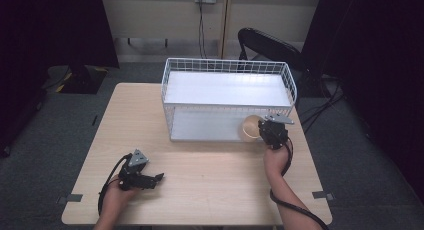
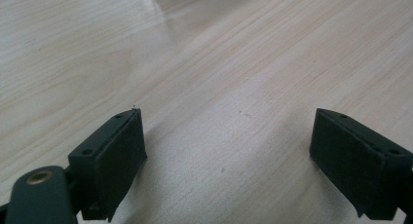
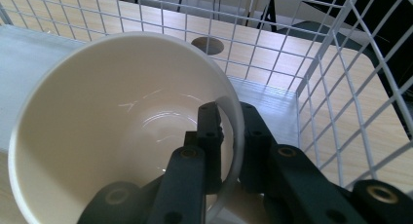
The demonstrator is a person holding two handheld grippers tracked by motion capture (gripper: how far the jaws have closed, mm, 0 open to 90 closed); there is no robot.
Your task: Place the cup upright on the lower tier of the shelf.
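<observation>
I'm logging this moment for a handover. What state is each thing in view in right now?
Cream round bowl: tilted, wall pinched by the right gripper, at the rack's lower shelf.
White wire two-shelf rack: upright on the table, top shelf bare.
Right gripper: shut on the bowl's rim.
Left gripper: open, nothing between its jaws, over the light wooden table.
</observation>
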